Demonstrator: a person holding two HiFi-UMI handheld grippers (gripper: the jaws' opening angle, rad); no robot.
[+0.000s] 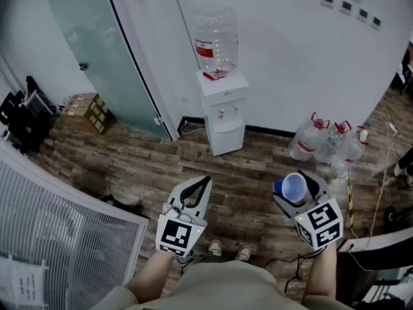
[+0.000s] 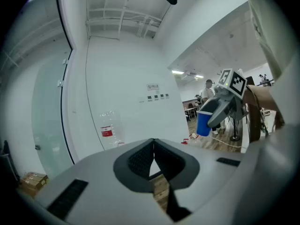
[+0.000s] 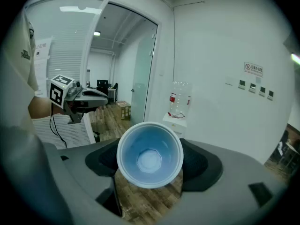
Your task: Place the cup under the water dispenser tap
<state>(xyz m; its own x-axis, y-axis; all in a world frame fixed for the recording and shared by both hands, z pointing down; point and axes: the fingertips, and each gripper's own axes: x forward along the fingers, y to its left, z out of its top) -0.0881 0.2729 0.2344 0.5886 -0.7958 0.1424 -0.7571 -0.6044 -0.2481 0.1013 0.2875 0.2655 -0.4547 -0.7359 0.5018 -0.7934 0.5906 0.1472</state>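
Observation:
A blue cup [image 1: 293, 187] lies tilted between the jaws of my right gripper [image 1: 295, 188], which is shut on its sides; its empty inside faces the camera in the right gripper view [image 3: 150, 153]. The white water dispenser [image 1: 221, 112], with a clear bottle [image 1: 216, 41] on top, stands against the far wall, well ahead of both grippers [image 3: 177, 118]. My left gripper [image 1: 206, 181] is held out level to the left of the cup, its jaws shut with nothing between them [image 2: 153, 146]. From the left gripper view the cup [image 2: 204, 123] shows at the right.
Three spare water bottles [image 1: 329, 144] stand on the wood floor right of the dispenser. A glass door [image 1: 97, 50] and cardboard boxes [image 1: 93, 112] are at the left, a white slatted panel [image 1: 58, 237] at near left. Cables [image 1: 381, 192] run along the right.

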